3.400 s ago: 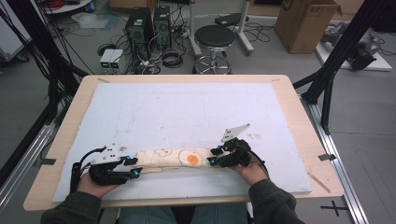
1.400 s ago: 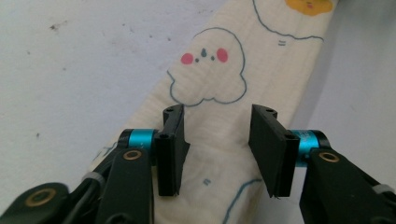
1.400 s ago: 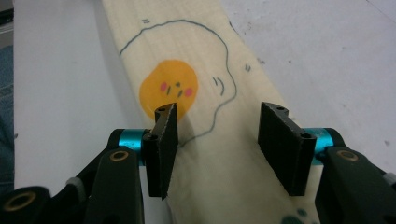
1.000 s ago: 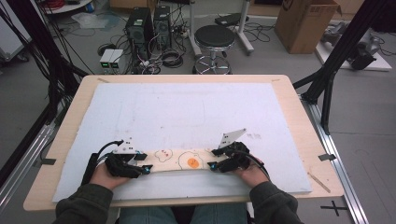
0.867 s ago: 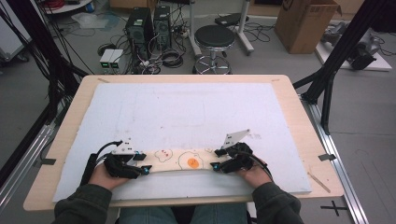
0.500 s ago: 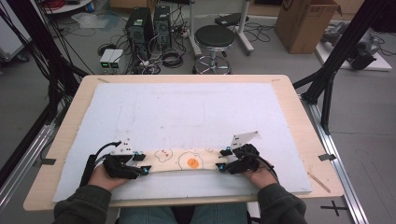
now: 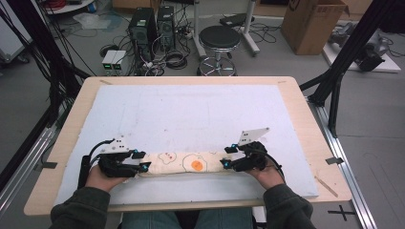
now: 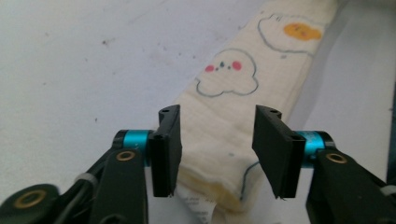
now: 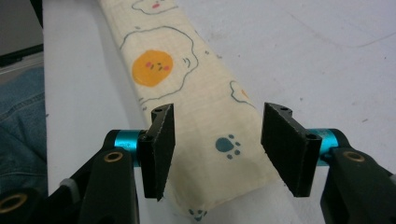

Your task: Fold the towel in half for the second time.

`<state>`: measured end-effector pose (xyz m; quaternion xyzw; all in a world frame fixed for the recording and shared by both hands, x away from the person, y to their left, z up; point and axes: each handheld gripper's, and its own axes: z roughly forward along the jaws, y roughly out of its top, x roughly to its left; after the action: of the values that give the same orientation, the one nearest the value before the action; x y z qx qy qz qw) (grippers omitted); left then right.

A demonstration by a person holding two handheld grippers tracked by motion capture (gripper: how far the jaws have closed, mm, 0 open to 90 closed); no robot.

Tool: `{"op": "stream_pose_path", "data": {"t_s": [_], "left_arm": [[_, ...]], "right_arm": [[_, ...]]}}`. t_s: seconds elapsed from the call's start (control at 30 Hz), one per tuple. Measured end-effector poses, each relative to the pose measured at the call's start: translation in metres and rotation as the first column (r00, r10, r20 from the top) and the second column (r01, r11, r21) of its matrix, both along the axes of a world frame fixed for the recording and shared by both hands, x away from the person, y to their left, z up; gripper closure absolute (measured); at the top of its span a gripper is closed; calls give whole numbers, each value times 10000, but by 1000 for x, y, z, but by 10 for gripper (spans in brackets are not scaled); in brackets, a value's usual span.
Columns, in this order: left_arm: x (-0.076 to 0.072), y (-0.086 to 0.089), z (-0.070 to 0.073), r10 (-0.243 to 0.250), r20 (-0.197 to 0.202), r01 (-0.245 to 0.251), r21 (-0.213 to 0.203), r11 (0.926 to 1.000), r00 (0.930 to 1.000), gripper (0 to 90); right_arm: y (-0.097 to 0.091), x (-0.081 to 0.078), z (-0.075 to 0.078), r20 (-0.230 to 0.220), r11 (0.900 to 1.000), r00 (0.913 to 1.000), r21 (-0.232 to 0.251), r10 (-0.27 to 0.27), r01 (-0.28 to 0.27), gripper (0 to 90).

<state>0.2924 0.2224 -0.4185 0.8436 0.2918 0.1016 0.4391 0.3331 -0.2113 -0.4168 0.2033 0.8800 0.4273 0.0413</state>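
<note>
While the folded cloth (image 7: pixel 184 163) lies as a long narrow strip along the near edge of the desk (image 7: pixel 305 119), on the white mat (image 7: pixel 191 114) that covers most of it, each hand has a gripper set at one end of the strip. The left gripper (image 8: pixel 217 144) straddles the left end, and its jaws have just been closing; in the left gripper view the stacked layers of the cloth (image 8: pixel 224 140) sit between the pads, the left pad close against the fabric and a gap showing at the right pad, so the grip does not look made yet. The right gripper (image 9: pixel 217 144) frames the right end with its jaws apart and the cloth (image 9: pixel 205 130) between them, clear of both pads. This looks like the step of taking hold of both ends before another fold or a lift. The next move calls for both sets of jaws to close on all layers together, so none slips out.
</note>
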Motion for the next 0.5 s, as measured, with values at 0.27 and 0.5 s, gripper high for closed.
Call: {"op": "stream_pose_path", "data": {"t_s": [0.27,0.5], "left_arm": [[-3,3,-14,-40,-367,66,705,9975,9993,556],[-4,3,-18,-100,-396,130,772,9969,9992,524]], "right_arm": [[3,-1,-14,-245,9971,9997,-758,45,-64,448],[4,-3,-18,-87,9939,9999,-1092,132,-141,432]]}}
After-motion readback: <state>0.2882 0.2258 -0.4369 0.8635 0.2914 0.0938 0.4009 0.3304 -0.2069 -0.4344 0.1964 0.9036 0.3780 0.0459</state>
